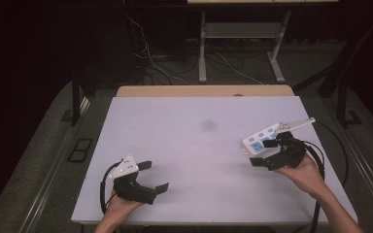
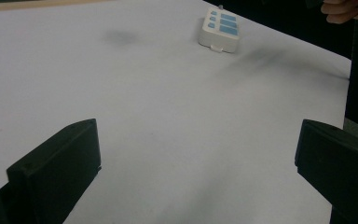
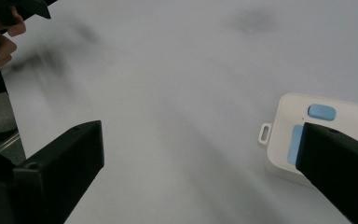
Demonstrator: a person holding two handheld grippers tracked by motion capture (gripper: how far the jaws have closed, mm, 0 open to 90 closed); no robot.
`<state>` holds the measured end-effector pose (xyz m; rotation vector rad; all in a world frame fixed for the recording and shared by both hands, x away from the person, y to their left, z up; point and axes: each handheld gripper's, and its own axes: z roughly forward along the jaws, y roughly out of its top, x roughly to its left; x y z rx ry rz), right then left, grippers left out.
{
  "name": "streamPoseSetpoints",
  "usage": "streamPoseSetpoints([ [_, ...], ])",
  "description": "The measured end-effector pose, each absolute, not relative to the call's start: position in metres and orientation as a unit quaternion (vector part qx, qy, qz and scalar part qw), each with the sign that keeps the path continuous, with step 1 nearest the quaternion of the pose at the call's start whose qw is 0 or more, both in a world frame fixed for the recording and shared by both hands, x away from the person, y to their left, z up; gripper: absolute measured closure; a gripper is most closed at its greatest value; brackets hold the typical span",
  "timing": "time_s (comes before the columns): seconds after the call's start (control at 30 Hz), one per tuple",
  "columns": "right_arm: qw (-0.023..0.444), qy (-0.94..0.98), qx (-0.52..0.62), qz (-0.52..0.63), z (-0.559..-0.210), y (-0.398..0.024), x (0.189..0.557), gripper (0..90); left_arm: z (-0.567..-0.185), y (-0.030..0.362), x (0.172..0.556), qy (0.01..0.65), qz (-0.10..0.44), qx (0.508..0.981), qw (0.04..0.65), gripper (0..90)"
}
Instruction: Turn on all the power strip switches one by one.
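there, a white power strip [image 1: 259,139] with blue sockets lay at the table's [image 1: 194,145] right side. the right gripper [image 1: 264,153] hung just beside it, jaws wide, holding nothing. the left gripper [image 1: 154,175], near the front-left, gaped empty too.

A table [image 1: 141,116] with a flat white top carries one thing: a small white box [image 1: 259,140] with blue pads on its upper face, lying flat near the right edge, about midway between the far and near sides. A small looped tab sticks out from one end of it. A faint dark smudge [image 1: 208,125] marks the top near its middle. A tan strip [image 1: 204,91] runs along the far edge.
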<state>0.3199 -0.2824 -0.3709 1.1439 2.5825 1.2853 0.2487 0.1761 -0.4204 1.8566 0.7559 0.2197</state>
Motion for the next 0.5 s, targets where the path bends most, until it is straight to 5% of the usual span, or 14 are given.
streamPoseSetpoints([
  [0.5, 0.022, 0.84, 0.365, 0.401, -0.363, -0.284, 0.344, 0.7, -0.42, 0.176, 0.249, 0.317, 0.093, 0.779, 0.533, 0.0],
])
